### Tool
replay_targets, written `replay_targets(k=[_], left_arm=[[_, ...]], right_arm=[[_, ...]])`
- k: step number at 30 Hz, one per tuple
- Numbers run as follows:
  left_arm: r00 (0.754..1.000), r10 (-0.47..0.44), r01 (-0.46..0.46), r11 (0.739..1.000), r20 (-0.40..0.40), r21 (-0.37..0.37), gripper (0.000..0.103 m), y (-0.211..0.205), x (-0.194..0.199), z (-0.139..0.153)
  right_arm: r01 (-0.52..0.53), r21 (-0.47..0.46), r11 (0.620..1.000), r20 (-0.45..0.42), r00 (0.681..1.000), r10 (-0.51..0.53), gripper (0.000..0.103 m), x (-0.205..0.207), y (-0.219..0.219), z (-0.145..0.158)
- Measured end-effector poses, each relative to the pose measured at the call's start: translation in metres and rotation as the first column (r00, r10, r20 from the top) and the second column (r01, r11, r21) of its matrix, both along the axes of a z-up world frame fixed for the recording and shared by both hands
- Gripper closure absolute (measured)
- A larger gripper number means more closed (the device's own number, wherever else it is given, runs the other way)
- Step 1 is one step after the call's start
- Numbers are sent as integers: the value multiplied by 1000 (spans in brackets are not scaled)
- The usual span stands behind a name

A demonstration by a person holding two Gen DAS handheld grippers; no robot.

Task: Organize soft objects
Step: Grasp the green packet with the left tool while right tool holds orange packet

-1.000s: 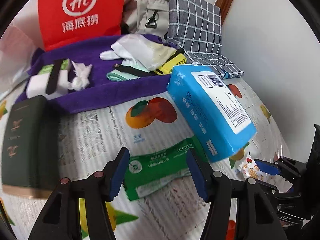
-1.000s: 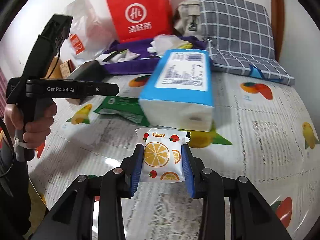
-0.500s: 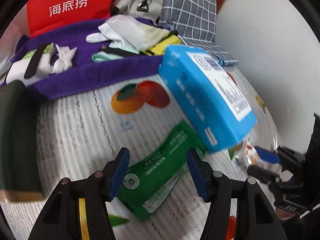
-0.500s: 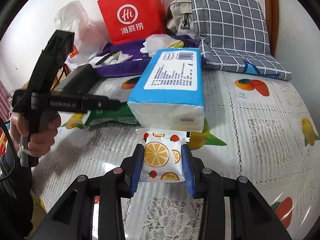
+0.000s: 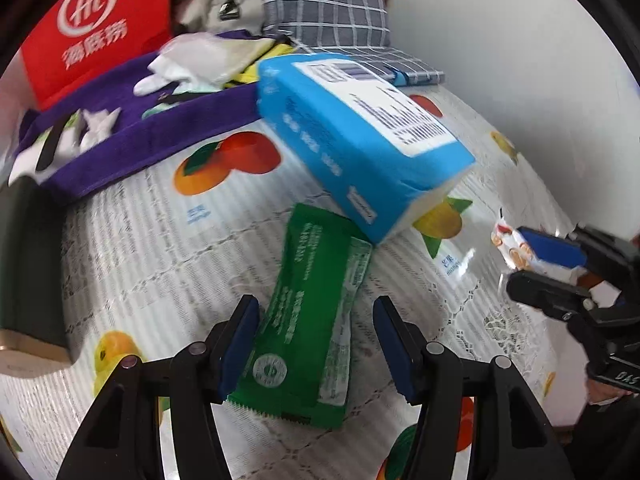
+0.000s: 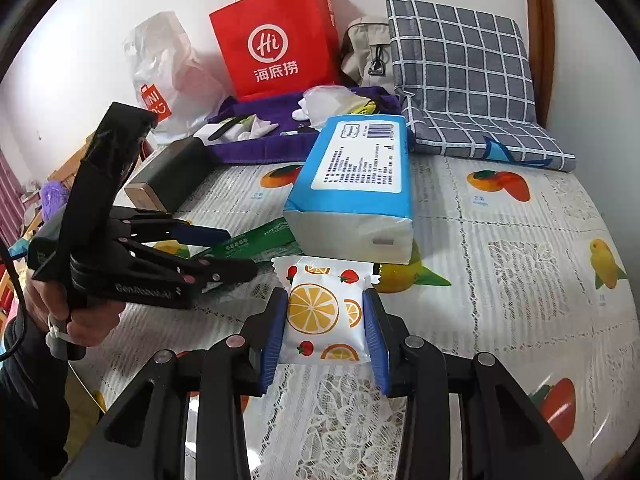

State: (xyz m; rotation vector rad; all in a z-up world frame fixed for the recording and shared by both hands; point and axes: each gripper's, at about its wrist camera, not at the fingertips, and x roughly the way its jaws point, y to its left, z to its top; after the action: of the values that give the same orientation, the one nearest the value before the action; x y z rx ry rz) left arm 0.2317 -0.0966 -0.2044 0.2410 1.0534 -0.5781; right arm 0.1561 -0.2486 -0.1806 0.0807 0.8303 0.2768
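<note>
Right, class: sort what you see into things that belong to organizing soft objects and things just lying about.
In the job: green packet between the open left tongs; fruit-print packet held in the right tongs; blue tissue pack.

Lying about: red paper bag, dark box, checked cushion.

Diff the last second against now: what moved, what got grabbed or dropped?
The left gripper came down and rolled to straddle the flat green foil packet, which now lies lengthwise between its open jaws; nothing gripped yet. Unchanged: the right gripper stays clamped on the small white orange-slice sachet, and the blue tissue pack lies where it was, partly on the packet.
</note>
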Motion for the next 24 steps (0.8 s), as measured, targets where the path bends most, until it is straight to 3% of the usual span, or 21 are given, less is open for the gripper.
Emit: replay_targets(k=[3,8,15,19,24], left_arm=[[998,8,-13,996,61,87,46,-13,-7,-3],[994,90,-94,992,58,79,63,-6,-9,0],[982,177,-182,979,61,96,66,27,-35,0],[961,271,-276,956,60,105,66,60,-55,0],[925,379,-381,923,32,56,66,101,-76,1]], right_arm=[[24,-9,1000,-17,1000,-24,65,-2,-4,-3],[43,-13,999,-44,998,-44,65,-6,-9,-9],[44,-20,999,-51,998,-45,65,-14,-5,-7],[41,-22,999,-45,998,-42,65,-19,-1,-2],[52,-32,998,-44,998,-54,65,-25,3,5]])
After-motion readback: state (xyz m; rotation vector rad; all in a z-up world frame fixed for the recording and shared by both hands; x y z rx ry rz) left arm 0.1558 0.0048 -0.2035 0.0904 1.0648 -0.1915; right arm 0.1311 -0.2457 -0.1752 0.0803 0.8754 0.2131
